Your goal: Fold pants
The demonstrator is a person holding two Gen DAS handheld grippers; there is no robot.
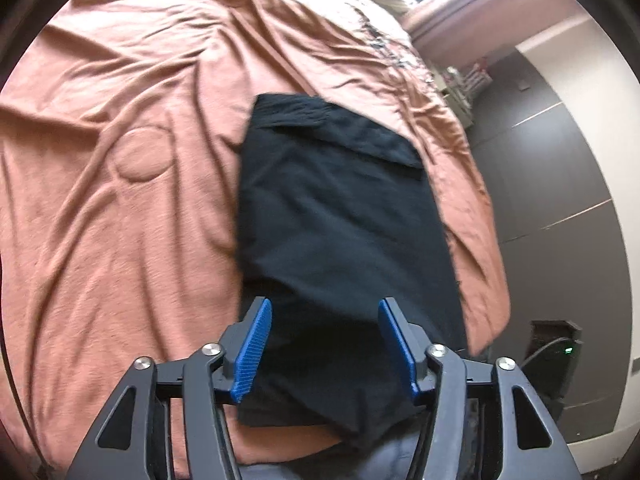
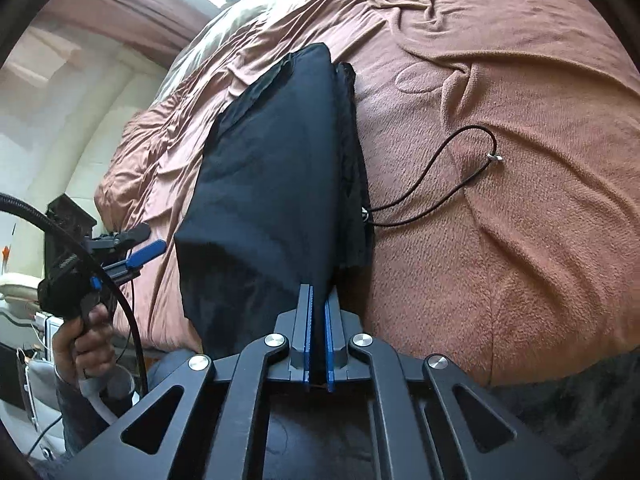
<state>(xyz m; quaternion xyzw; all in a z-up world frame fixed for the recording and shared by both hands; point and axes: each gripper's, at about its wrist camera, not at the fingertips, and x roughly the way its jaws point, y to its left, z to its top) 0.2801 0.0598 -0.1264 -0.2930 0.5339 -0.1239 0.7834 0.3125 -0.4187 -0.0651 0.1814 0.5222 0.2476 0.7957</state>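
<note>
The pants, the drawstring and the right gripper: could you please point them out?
pants (image 2: pixel 272 168): right wrist view, middle of the black cloth.
drawstring (image 2: pixel 444 200): right wrist view, the cord on the blanket.
right gripper (image 2: pixel 318 300): right wrist view, between the fingertips.

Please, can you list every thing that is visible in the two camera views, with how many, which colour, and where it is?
pants: one, black, folded, lying on the bed, near edge pinched by the right gripper
bedspread: one, rust-brown, wrinkled, covering the bed
drawstring: one cord, black with metal tips, coming out of the pants' side onto the bedspread
floor: dark grey, beside the bed
black box: one, with a green light, on the floor by the bed corner
left gripper: one, black with blue pads, jaws open over the near end of the pants
right gripper: one, black with blue pads, jaws shut on the pants' edge
hand: one, holding the left gripper's handle
</note>
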